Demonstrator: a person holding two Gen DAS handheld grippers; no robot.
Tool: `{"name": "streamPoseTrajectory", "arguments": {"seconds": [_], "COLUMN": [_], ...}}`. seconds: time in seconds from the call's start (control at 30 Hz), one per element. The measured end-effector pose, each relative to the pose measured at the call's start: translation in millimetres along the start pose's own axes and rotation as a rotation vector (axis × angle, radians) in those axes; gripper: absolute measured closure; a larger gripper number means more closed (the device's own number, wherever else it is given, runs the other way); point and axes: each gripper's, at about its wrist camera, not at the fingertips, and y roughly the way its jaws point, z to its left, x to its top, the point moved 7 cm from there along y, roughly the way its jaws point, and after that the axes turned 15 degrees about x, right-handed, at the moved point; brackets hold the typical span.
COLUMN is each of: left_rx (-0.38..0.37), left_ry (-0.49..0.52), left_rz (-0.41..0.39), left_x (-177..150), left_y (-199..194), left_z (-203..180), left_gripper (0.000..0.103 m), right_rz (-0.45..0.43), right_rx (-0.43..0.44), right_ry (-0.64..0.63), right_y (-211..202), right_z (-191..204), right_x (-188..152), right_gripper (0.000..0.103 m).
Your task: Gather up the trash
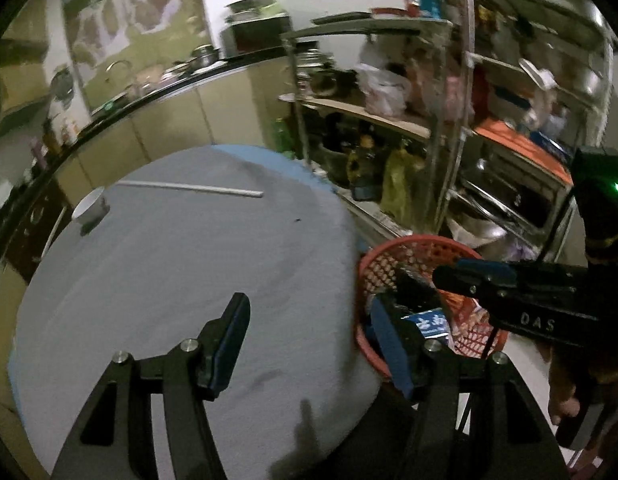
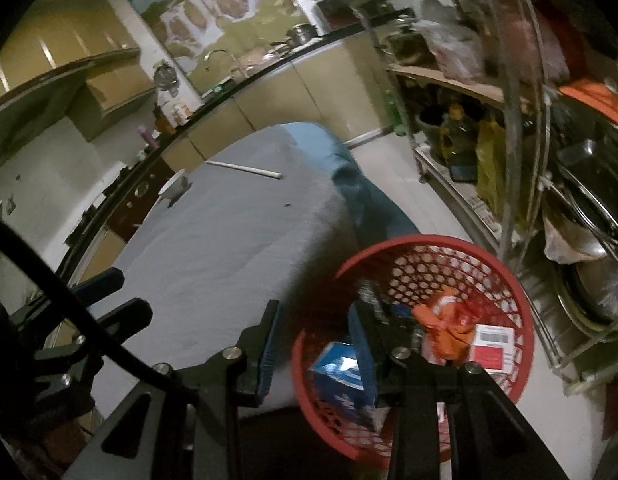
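Left gripper (image 1: 309, 344): spread, empty, over table (image 1: 169, 280) edge | right gripper (image 2: 317, 344): jaws apart, nothing between, above basket (image 2: 521, 308) rim | basket: red, on floor at 4 o'clock off table, holding blue box (image 2: 337, 368), orange wrapper (image 2: 445, 320), red-white pack (image 2: 491, 346) | table: white cup (image 1: 91, 208) at 10 o'clock, stick (image 1: 193, 189) at 12

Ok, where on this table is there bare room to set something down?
Most of the grey table is bare: the whole near and middle stretch, from both claws up to the white stick. The white cup takes only the far left edge. It is crowded in the red basket beside the table's right edge, already holding wrappers and boxes.
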Motion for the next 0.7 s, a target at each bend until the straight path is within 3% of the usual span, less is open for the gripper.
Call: {"name": "streamPoseTrajectory", "arguments": {"seconds": [0.17, 0.23, 0.4, 0.57, 0.7], "left_rx": [0.091, 0.163, 0.300, 0.415, 0.463], "left_ry": [-0.105, -0.142, -0.231, -0.295, -0.344], "left_rz": [0.016, 0.024, 0.046, 0.072, 0.094], "left_x": [-8, -14, -32, -53, -70], "left_y": [3, 5, 6, 8, 5], "left_z": [51, 78, 136, 183, 213], "left_gripper": [0.039, 0.039, 0.039, 0.039, 0.039], "right_rz": [0.031, 0.049, 0.058, 0.077, 0.104], "right_rx": [0.050, 0.082, 0.153, 0.194, 0.215], "right_ry": [-0.078, -0.121, -0.209, -0.262, -0.304], "right_y": [20, 33, 58, 82, 100], "right_z": [41, 65, 116, 156, 186], "right_x": [4, 5, 6, 3, -4], "right_gripper": [0.064, 0.064, 0.049, 0.048, 0.048]}}
